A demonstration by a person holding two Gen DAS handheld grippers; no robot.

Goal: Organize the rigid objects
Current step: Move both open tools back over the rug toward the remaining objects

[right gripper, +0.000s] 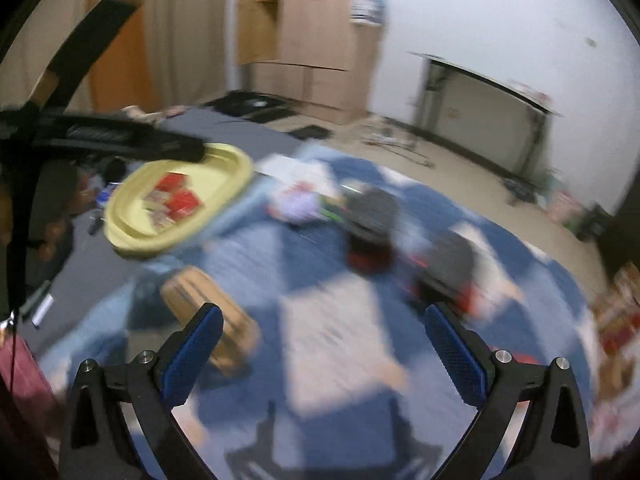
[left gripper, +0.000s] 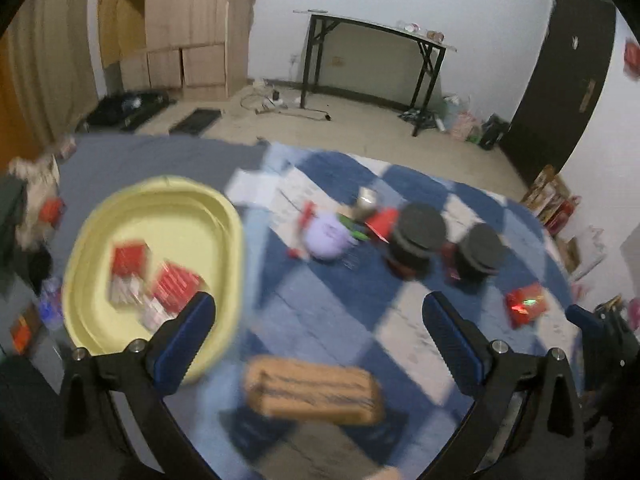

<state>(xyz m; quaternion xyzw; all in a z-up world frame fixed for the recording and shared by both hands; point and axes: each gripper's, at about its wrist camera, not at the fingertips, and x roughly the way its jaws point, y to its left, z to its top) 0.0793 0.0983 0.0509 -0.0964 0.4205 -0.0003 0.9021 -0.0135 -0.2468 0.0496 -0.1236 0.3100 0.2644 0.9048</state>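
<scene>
While both views are motion-blurred, we see the left claw (left gripper: 318,334) spread wide w/ nothing between its fingers, hanging over the blue-and-white checkered cloth (left gripper: 344,320). The right claw (right gripper: 324,344) is spread too, also empty. A brown cardboard box (left gripper: 314,390) lies on the cloth just below the left claw's fingers. The yellow oval tray (left gripper: 100,232), at left, holds red boxes (left gripper: 176,284). Further back sit a purple round object (left gripper: 326,240) and two black-lidded jars (left gripper: 420,236), near each other. A red packet (left gripper: 526,306) lies at right, apart from the jars.
</scene>
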